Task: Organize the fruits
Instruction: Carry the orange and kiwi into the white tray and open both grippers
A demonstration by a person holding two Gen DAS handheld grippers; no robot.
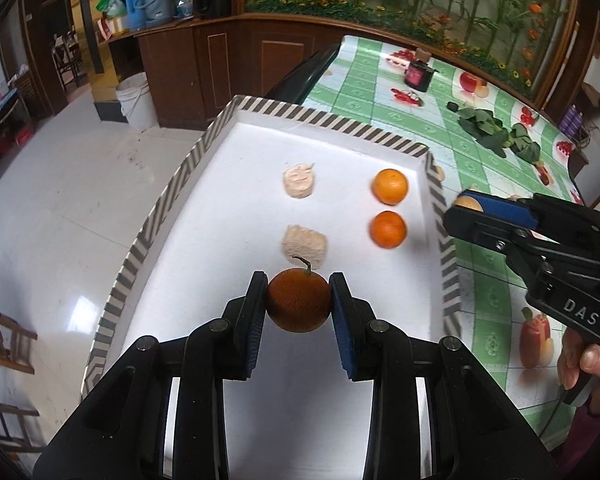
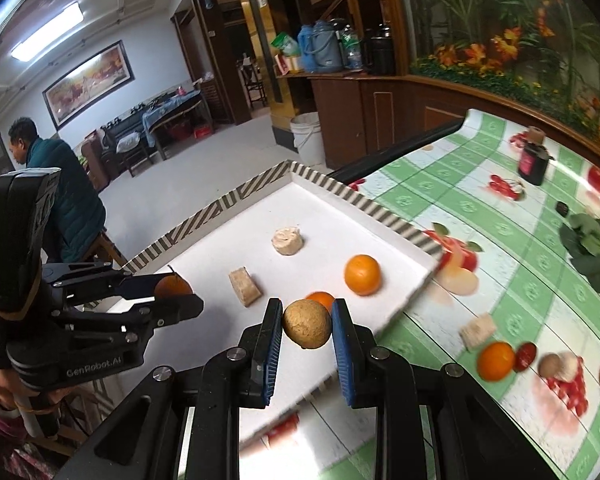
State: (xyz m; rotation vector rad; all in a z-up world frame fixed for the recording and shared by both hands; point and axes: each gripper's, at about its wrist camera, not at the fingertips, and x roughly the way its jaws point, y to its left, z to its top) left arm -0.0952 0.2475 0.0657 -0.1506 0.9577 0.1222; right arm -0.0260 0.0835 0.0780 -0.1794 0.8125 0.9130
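My left gripper (image 1: 298, 300) is clamped on a dark orange with a stem (image 1: 298, 304), held over the near end of the white tray (image 1: 260, 160). It's round, firm and likely slick, so I'd keep the pads on its widest part. Ahead of it sit two beige chunks (image 1: 303, 245), with two bright oranges (image 1: 389, 211) ahead-right. My right gripper (image 2: 306, 330) pinches a tan round fruit (image 2: 307, 329), light and rigid, above the tray's striped rim (image 2: 384, 214); open room ahead, tabletop (image 2: 480, 208) to the right.

Second orange (image 2: 321, 299) half hidden behind the brown fruit (image 2: 307, 329); near tray edge (image 2: 324, 380) blurred.
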